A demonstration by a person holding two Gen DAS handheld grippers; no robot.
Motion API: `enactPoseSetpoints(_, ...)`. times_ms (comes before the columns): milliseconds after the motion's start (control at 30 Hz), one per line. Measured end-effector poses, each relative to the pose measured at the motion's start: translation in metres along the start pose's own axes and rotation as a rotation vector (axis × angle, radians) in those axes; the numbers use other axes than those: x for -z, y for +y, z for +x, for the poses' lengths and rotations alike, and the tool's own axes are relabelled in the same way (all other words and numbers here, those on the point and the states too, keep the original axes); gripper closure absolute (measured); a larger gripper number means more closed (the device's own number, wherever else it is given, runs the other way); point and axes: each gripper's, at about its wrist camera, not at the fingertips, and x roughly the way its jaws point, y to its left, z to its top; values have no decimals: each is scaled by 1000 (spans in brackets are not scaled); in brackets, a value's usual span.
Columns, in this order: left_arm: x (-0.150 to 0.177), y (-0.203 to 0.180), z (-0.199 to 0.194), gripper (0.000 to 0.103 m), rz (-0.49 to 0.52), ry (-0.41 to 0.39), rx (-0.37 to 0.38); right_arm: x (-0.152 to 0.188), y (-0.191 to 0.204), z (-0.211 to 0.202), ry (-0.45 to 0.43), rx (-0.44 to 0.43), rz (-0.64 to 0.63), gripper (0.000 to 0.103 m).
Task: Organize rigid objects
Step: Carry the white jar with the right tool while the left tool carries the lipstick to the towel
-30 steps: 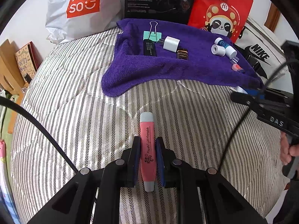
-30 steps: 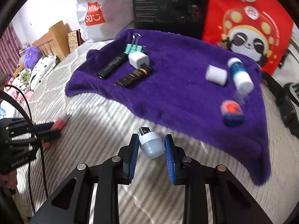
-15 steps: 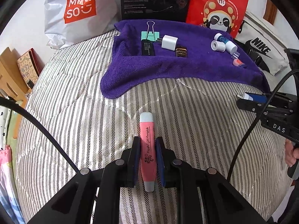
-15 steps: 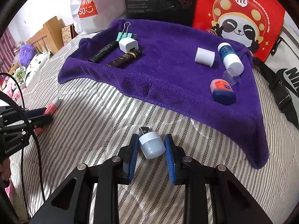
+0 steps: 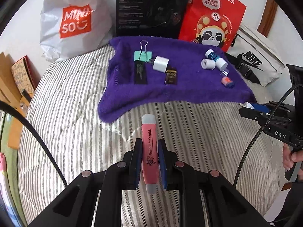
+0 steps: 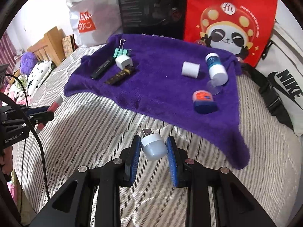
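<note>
While the left tongs point(image 5: 149, 157) grip it by its middle, the pink flashlight pen point(image 5: 149, 147) points forward over the striped bed point(image 5: 66, 132), a slim smooth plastic stick with grey caps at both ends and black lettering along its side. Beyond it lies a fuzzy purple towel point(image 5: 189, 92) carrying a mint binder clip point(image 5: 143, 55), a flat black bar point(image 5: 141, 73), a white charger cube point(image 5: 160, 63), a dark gold-printed tube point(image 5: 171, 76), a white roll point(image 5: 208, 64), a blue-and-white bottle point(image 5: 215, 57) and a small orange-topped blue jar point(image 5: 228, 80). From the right wrist view, the right tongs point(image 6: 153, 151) are closed on a small USB light point(image 6: 153, 146), a rounded pale dome with a metal plug tilted up and left, held above the bed point(image 6: 94, 132) just short of the towel's point(image 6: 161, 87) near edge. The left tongs point(image 6: 37, 113) with the pink pen point(image 6: 55, 104) show at the far left.
</note>
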Motion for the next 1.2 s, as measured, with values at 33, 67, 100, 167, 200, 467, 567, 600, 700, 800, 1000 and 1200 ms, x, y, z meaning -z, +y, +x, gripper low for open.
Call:
enactPoseSetpoints(33, -4, -1, 0, 87, 6, -2, -4, -1, -2, -1, 2, -2, 2, 75)
enactPoseSetpoints(67, -7, -2, -1, 87, 11, -3, -3, -3, -4, -3, -2, 0, 5, 75)
enactPoseSetpoints(100, -10, -3, -1, 87, 16, -4, -1, -4, -6, -4, -6, 3, 8, 75)
enactPoseSetpoints(167, -18, -4, -1, 87, 23, -8, -1, -6, -12, -7, -13, -8, 23, 75)
enactPoseSetpoints(200, -20, -4, -1, 87, 24, -11, -2, -8, -14, -8, -17, -15, 31, 75)
enactPoseSetpoints(467, -47, -1, 0, 87, 24, -33, 1, -23, -29, -10, -41, -24, 80, 75)
enactPoseSetpoints(567, -56, 0, 3, 87, 27, -36, 2, -29, -32, -9, -46, -21, 85, 75)
enactPoseSetpoints(600, -58, 0, 3, 87, 29, -37, 2, -30, -32, -8, -46, -20, 83, 75)
enactPoseSetpoints(700, -65, -1, 7, 87, 39, -38, 6, -37, -34, -2, -41, -14, 82, 75)
enactPoseSetpoints(800, -71, 0, 13, 87, 41, -36, 13, -45, -37, 3, -41, -7, 85, 75)
enactPoseSetpoints(1000, -81, 2, 22, 87, 37, -36, 14, -64, -44, 23, -32, 6, 80, 75)
enactPoseSetpoints(1200, -89, 4, 34, 87, 38, -24, 24, -80, -51, 48, -13, 30, 73, 75)
